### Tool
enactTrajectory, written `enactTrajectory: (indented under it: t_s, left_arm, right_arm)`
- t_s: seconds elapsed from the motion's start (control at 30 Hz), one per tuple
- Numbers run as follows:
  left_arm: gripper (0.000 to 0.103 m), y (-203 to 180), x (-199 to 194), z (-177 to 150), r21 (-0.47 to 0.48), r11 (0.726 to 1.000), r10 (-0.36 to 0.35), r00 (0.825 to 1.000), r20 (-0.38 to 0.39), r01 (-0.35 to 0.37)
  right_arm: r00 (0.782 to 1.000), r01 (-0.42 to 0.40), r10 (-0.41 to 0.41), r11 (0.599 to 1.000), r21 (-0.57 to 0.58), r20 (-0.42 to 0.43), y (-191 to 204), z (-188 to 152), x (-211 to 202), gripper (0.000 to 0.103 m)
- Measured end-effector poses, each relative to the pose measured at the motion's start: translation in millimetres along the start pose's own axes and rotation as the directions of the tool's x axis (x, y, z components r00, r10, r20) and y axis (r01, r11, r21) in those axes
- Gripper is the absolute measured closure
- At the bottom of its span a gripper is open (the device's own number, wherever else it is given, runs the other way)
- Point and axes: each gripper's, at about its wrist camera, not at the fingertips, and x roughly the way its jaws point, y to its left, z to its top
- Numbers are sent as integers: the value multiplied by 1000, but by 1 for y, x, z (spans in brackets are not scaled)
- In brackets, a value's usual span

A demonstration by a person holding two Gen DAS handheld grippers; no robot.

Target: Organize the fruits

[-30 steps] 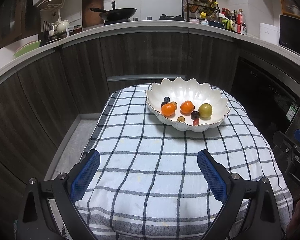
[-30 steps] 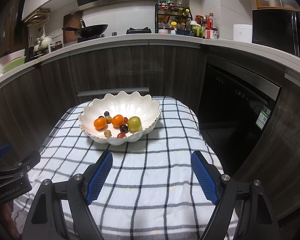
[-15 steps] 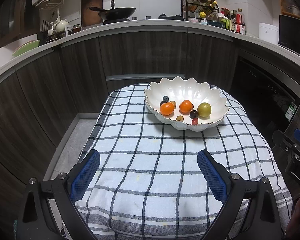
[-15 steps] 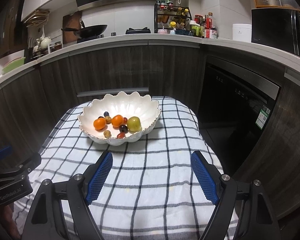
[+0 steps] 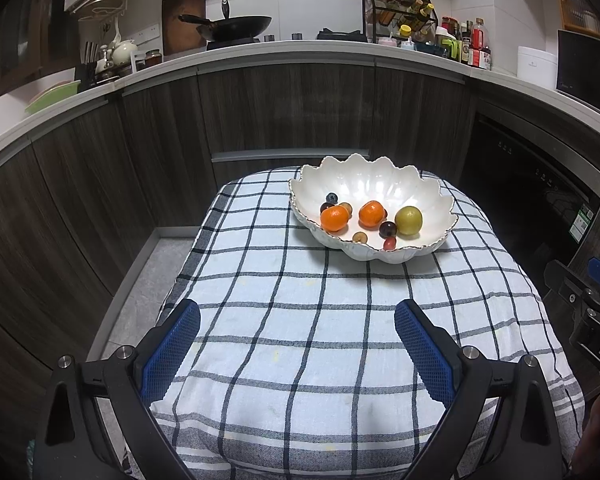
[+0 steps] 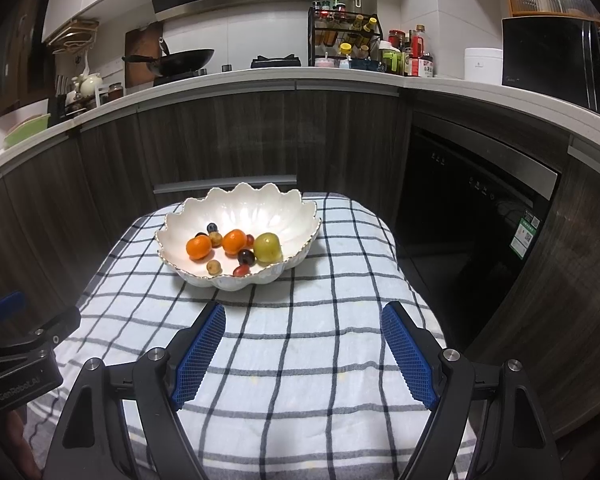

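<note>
— Hovering wide apart and empty at bottom centre: the left hand-held gripper (image 5: 296,344) and the right hand-held gripper (image 6: 302,346), both over the checked cloth (image 5: 300,320).

— And the fruits (image 5: 370,216)?

— Centre frame, piled in the scalloped white bowl (image 5: 428,200) on that cloth, well apart from both.

Both cameras ride just behind their own blue-padded fingers, angled down over the near end of the checked cloth (image 5: 284,320) toward the kitchen counter (image 6: 260,76). The left view sits further left, the right view further right. Both share the white scalloped bowl (image 5: 380,184) (image 6: 252,208) mid-distance, and each catches the other gripper at its edge.
</note>
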Motion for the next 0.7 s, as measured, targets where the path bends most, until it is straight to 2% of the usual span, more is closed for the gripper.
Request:
enactTrajectory:
  t_s: [0.7]
  left_arm:
    - [3,1,-5,4,0,1000,-4,1000,15,4]
  right_arm:
    - [1000,1,-1,1000,8,14,1,-1,-2,22]
